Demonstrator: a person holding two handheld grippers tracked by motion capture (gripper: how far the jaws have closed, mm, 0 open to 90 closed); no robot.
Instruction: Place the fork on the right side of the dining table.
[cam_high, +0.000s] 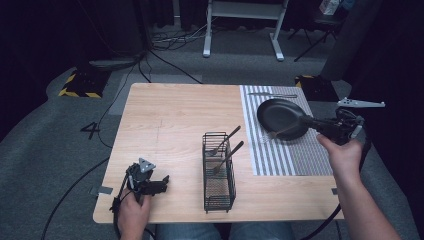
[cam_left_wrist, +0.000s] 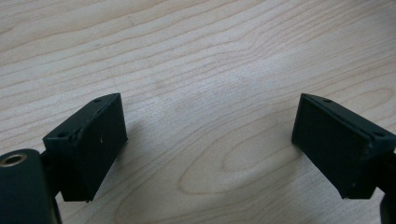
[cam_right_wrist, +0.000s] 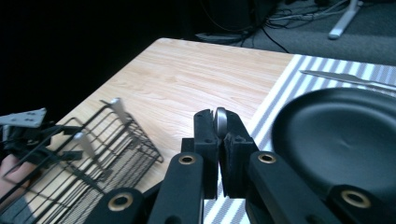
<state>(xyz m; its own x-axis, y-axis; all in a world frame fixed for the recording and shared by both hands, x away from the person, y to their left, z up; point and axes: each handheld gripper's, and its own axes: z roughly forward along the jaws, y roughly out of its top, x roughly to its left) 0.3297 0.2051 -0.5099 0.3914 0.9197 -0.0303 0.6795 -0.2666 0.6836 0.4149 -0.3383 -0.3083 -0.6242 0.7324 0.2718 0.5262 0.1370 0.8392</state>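
Observation:
My right gripper (cam_high: 312, 122) hovers at the right edge of a black plate (cam_high: 279, 116) on a striped placemat (cam_high: 300, 155). It is shut on a silver metal utensil (cam_right_wrist: 220, 121), whose rounded end pokes up between the jaws (cam_right_wrist: 219, 133). A blurred thin part of the utensil (cam_high: 284, 133) reaches over the plate's near rim. A black wire basket (cam_high: 219, 172) stands mid-table with two black-handled utensils (cam_high: 227, 150) leaning in it. My left gripper (cam_high: 159, 185) rests at the table's near left, open over bare wood (cam_left_wrist: 210, 135).
A table knife (cam_high: 272, 95) lies at the far end of the placemat, also seen past the plate (cam_right_wrist: 341, 130) as the knife (cam_right_wrist: 345, 77). The basket (cam_right_wrist: 107, 154) sits left of my right jaws. Cables and a desk frame (cam_high: 245, 30) lie on the floor beyond the table.

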